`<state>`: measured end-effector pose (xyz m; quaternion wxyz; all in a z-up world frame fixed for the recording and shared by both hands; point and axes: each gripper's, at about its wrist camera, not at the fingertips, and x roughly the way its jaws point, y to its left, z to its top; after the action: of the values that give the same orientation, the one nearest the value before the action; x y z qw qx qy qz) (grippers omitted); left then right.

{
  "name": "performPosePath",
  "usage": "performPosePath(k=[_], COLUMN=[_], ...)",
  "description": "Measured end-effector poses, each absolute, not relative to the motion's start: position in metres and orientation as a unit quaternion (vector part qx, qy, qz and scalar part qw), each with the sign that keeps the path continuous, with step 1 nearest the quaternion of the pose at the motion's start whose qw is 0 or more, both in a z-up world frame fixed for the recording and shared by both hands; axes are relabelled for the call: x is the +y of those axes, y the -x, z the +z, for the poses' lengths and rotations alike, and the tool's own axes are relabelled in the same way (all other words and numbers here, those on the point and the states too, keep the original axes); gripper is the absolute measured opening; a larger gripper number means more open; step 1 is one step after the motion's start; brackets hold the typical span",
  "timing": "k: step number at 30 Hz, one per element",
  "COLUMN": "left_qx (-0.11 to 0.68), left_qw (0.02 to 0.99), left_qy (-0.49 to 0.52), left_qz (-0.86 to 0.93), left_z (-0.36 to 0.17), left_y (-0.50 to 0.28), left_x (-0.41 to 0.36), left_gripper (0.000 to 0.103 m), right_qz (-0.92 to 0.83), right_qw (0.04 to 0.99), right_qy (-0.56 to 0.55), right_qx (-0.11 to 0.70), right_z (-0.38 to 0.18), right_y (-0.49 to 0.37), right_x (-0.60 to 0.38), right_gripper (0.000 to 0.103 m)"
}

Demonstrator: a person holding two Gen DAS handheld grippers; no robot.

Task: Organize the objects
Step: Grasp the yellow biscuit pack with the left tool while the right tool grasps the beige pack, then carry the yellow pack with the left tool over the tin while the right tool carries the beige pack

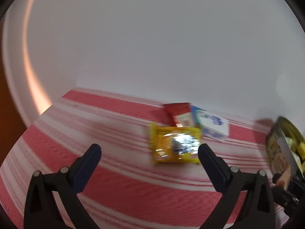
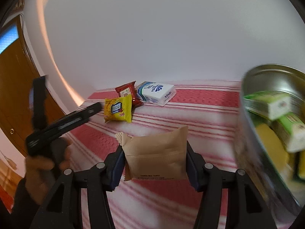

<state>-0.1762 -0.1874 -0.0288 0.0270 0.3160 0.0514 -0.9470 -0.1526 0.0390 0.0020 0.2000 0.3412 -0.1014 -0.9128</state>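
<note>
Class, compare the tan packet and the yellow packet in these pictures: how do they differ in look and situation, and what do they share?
The tan packet is plain and unprinted on its face; the yellow packet carries bright printed graphics. The tan packet is clamped in the right gripper; the yellow packet lies free on the striped cloth. Both are sealed, flat pouches.

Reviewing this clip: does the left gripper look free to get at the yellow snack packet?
Probably yes. The left gripper is open and empty, and the yellow snack packet lies flat on the striped cloth just ahead of its fingertips, with nothing between them.
</note>
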Motion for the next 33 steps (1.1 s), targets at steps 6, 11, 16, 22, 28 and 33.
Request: performPosePath(k=[6,11,16,22,28,33], left_qx=[-0.011,0.015,0.059,0.082,0.074,0.062], left_qw=[0.031,0.037,0.039,0.088,0.118,0.095], left_qy=[-0.357,-0.445,-0.433,-0.390,-0.342,-0.318], left_qz=[-0.934,-0.895,-0.899,-0.913,-0.929,-0.941], left_z=[-0.036,-0.061,-0.052,-0.034,-0.015,-0.004], left_y=[0.218,0.253,0.248,0.219,0.180,0.148], left_x=[-0.153,-0.161,-0.175,-0.184,-0.163,-0.129], left_gripper=[0.102,0.086,0.071,0.070,0.070,0.070], right_qz=[-0.916,-0.914,-0.912,-0.929,-0.949,-0.955], right_qw=[0.201,0.206,0.215,0.205,0.176,0.163], right_qy=[-0.329,-0.329,-0.329,-0.282,-0.236,-0.221], right_qx=[-0.115,-0.120,-0.119,-0.124,-0.116,-0.112], right_z=[0.004,0.001,-0.003,0.003,0.015,0.017], right_y=[0.143,0.147,0.151,0.150,0.141,0.140], right_x=[0.053,0.050,0.048,0.051,0.054,0.056], right_gripper=[0.059,0.059,0.059,0.059,0.059,0.059])
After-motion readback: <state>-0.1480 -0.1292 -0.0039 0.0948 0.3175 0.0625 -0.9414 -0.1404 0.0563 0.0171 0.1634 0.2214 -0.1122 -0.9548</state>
